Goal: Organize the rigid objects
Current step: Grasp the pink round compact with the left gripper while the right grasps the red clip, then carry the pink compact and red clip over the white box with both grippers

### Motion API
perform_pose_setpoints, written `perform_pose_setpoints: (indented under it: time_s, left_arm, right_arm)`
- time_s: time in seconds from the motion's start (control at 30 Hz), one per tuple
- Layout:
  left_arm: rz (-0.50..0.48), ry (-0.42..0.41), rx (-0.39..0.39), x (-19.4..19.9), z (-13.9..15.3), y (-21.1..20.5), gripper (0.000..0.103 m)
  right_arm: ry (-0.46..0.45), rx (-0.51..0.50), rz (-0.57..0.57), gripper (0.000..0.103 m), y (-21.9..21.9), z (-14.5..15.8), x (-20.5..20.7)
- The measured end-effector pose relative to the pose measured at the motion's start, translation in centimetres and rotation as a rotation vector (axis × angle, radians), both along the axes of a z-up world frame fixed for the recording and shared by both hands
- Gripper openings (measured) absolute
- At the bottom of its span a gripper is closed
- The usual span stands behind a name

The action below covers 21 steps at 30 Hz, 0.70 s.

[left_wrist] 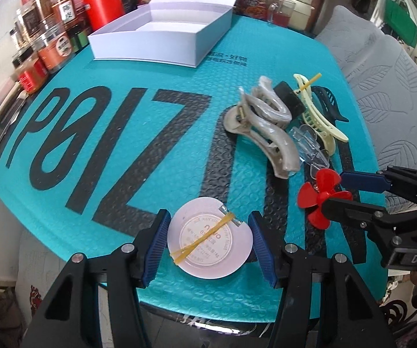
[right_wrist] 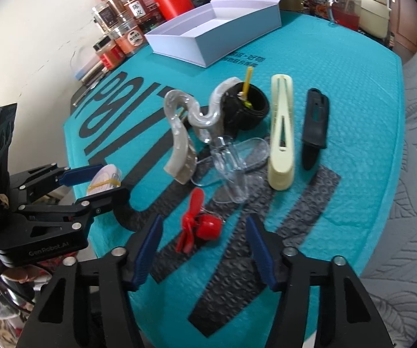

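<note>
A teal bubble mailer (left_wrist: pixel 138 156) with large black lettering covers the tabletop. The left gripper (left_wrist: pixel 209 245) is spread wide with its blue pads on either side of a white round disc (left_wrist: pixel 211 237) crossed by a yellow rubber band; neither pad touches the disc, which lies flat near the front edge of the mailer. In the right wrist view this disc (right_wrist: pixel 107 178) appears only as a sliver on the left, partly hidden by the left gripper's fingers.

The right gripper (right_wrist: pixel 204 245) is also released, its pads flanking a small red propeller toy (right_wrist: pixel 199 227) without contact. The right wrist view shows the toy's round red body beside the blades; the left wrist view shows mainly the blades (left_wrist: pixel 322 198), with one black finger covering part of them.

Beyond the propeller lies a cluster: a pearly grey wavy hair claw (left_wrist: pixel 263 129), a clear plastic clip (right_wrist: pixel 231 163), a black roll (right_wrist: pixel 247 108) with a yellow stick standing in it, a cream hair clip (right_wrist: pixel 280 132), and a black clip (right_wrist: pixel 315 126) farthest right. The black clip is seen whole only from the right wrist; from the left it is mostly hidden behind the cream one.

At the far side, an open white box (left_wrist: pixel 162 36) sits with its lid raised, and jars (left_wrist: pixel 54 29) stand along the far left.
</note>
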<state>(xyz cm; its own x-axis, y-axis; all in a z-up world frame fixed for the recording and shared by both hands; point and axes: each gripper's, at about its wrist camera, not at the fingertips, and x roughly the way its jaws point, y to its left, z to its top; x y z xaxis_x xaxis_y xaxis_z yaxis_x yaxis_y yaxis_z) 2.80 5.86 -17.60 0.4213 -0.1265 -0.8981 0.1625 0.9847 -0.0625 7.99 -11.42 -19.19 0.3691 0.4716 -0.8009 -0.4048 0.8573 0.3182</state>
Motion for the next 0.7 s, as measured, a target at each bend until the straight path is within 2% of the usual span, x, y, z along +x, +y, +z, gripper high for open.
perform_pose_setpoints:
  time_s: [0.13, 0.17, 0.4, 0.7]
  left_arm:
    - [0.029, 0.001, 0.001, -0.1, 0.1, 0.8, 0.055]
    - [0.038, 0.002, 0.001, -0.2, 0.1, 1.1, 0.055]
    - [0.071, 0.004, 0.006, -0.6, 1.3, 1.8, 0.055]
    - [0.069, -0.045, -0.005, -1.0, 6.0, 0.7, 0.055]
  right_arm:
    - [0.02, -0.027, -0.005, 0.041, 1.1, -0.7, 0.3]
    - [0.033, -0.031, -0.007, 0.031, 1.3, -1.0, 0.4]
    - [0.014, -0.023, -0.008, 0.03, 1.4, -0.3, 0.0]
    - [-0.018, -0.015, -0.014, 0.03, 0.1, 3.3, -0.6]
